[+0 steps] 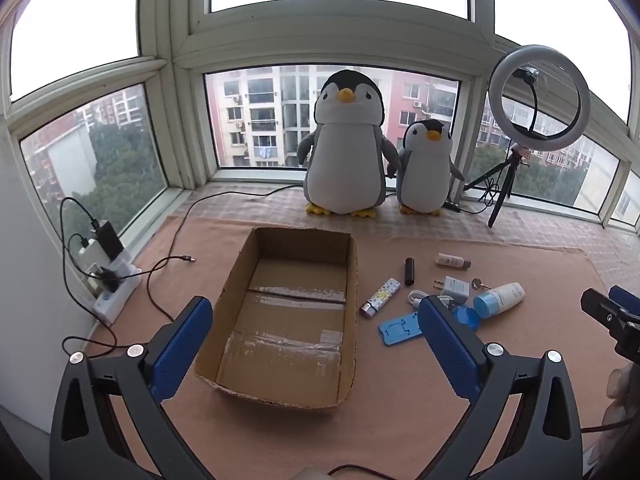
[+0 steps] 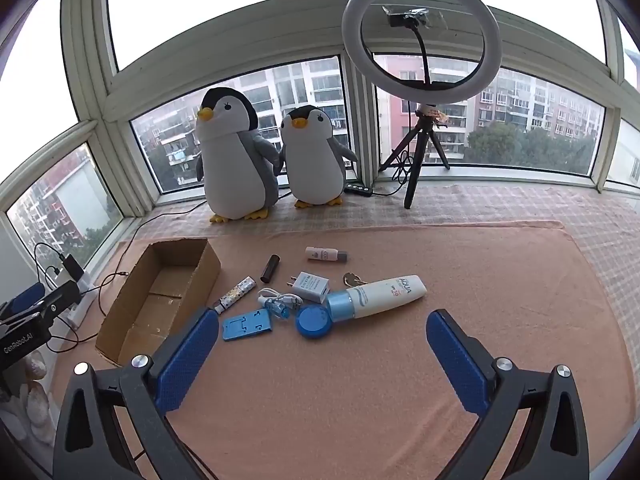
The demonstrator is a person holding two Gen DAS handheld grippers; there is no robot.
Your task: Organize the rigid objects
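Note:
An open, empty cardboard box (image 1: 240,280) (image 2: 120,316) lies on the pink mat. To its right are small objects: a patterned lighter (image 1: 380,297) (image 2: 236,294), a black tube (image 1: 409,271) (image 2: 270,268), a white charger (image 1: 456,289) (image 2: 312,286), a white cable (image 2: 276,295), a blue phone stand (image 1: 400,330) (image 2: 248,325), a blue round lid (image 2: 314,321), a white sunscreen tube (image 1: 500,299) (image 2: 380,294), a small pink bottle (image 1: 452,261) (image 2: 326,255) and keys (image 2: 352,279). My left gripper (image 1: 316,336) is open over the box. My right gripper (image 2: 320,348) is open, just before the lid.
Two plush penguins (image 1: 344,148) (image 2: 236,156) stand at the window. A ring light on a tripod (image 1: 536,100) (image 2: 420,36) is at the back right. A power strip with chargers and cables (image 1: 108,276) lies at the left edge.

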